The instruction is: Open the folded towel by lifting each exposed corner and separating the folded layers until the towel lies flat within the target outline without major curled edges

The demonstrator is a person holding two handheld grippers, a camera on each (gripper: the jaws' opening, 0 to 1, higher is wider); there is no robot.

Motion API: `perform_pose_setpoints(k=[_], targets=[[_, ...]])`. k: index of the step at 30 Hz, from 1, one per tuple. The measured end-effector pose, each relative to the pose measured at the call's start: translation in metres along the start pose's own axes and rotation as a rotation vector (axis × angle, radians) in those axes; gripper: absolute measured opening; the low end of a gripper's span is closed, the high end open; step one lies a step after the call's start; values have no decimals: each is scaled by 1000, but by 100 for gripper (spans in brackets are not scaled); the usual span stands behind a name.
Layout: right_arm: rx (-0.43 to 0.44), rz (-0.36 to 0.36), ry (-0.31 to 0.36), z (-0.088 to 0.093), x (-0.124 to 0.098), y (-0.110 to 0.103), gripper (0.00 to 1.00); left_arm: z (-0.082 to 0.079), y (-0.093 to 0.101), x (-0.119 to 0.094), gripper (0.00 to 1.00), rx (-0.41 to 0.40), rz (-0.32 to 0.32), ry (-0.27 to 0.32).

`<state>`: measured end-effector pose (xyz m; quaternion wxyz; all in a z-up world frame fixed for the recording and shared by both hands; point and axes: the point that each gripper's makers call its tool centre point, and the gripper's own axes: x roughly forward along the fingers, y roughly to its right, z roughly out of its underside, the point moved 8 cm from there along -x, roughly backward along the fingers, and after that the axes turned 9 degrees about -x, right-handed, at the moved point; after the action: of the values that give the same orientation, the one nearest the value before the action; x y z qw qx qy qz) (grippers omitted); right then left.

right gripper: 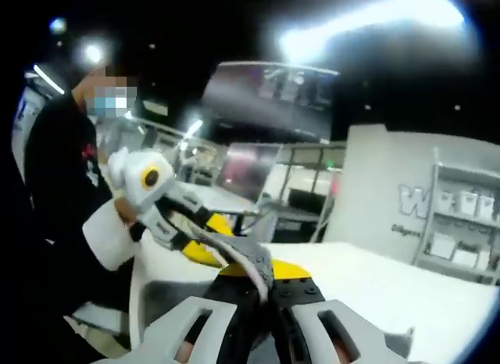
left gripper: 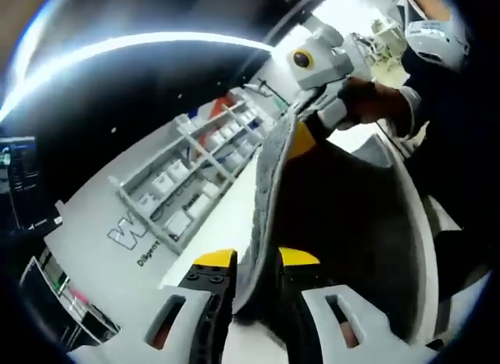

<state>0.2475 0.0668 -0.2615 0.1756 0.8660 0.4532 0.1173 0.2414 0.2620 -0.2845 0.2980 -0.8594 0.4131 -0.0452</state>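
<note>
We see the towel point(left gripper: 269, 192) held up in the air between the two grippers, a grey cloth hanging in a loose curve with its edge turned toward the left gripper view. It looks soft and light to us, limp enough to sag and fold on itself, so it is best gripped at the corners and along the hem. The left gripper point(left gripper: 254, 274) has its yellow-tipped jaws closed on the near edge; the right gripper point(left gripper: 316, 118), seen further up that same edge, pinches the far end. In the right gripper view, the right gripper point(right gripper: 269, 282) is clamped on the towel point(right gripper: 248, 258), with the left gripper point(right gripper: 205, 251) just beyond. A white table point(right gripper: 375, 286) lies below, shelves point(left gripper: 195, 173) behind. The target outline is out of sight, and the towel's lower layers are lost in shadow.
</note>
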Motion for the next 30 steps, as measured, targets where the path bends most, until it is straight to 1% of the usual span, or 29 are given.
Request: perform_pose_setpoints(k=[1, 2, 3, 4, 6, 7, 9, 10, 11, 12, 13, 14, 15, 17, 19, 20, 21, 23, 25, 28, 29, 30], targets=[[6, 6, 1, 0, 0, 3, 0, 3, 1, -2, 24, -20, 12, -6], [18, 16, 5, -2, -1, 10, 0, 5, 0, -3, 24, -16, 12, -11], [26, 20, 8, -2, -2, 14, 0, 10, 0, -3, 24, -32, 20, -19], [29, 27, 10, -3, -4, 17, 0, 13, 0, -2, 24, -46, 24, -30], [31, 42, 20, -5, -8, 23, 0, 19, -2, 2, 24, -50, 20, -37], [32, 47, 23, -6, -9, 26, 0, 22, -1, 4, 24, -83, 25, -42], [32, 55, 26, -8, -12, 32, 0, 24, 2, 9, 24, -158, 75, -19], [31, 61, 27, -9, -14, 35, 0, 26, 0, 13, 22, -151, 67, -15], [28, 66, 27, -9, -16, 39, 0, 29, -5, 17, 20, -113, 20, -24], [28, 70, 26, -9, -18, 41, 0, 34, -12, 21, 17, -78, -41, -62], [27, 81, 26, -8, -22, 45, 0, 42, -19, 26, 16, -134, -84, -110], [27, 89, 27, -8, -25, 49, 0, 47, -24, 29, 16, -200, -114, -117], [28, 98, 26, -7, -28, 53, 0, 51, -31, 31, 16, -247, -148, -111], [35, 112, 28, -6, -33, 59, 0, 61, -43, 33, 15, -293, -224, -125], [38, 122, 26, -4, -39, 65, 0, 70, -51, 34, 15, -331, -290, -175], [40, 128, 26, -3, -41, 68, 0, 73, -52, 34, 15, -346, -298, -186], [41, 131, 26, -3, -43, 70, 0, 75, -54, 36, 15, -359, -303, -184], [39, 138, 28, -2, -48, 75, 0, 77, -56, 39, 14, -400, -303, -167], [42, 141, 29, -2, -52, 79, 0, 78, -59, 44, 14, -413, -310, -154], [30, 151, 19, 0, -60, 86, 0, 80, -64, 50, 15, -419, -316, -153], [31, 153, 19, 1, -61, 87, 0, 81, -65, 52, 15, -432, -320, -154], [35, 152, 19, 2, -65, 90, 0, 85, -68, 54, 15, -469, -322, -149]])
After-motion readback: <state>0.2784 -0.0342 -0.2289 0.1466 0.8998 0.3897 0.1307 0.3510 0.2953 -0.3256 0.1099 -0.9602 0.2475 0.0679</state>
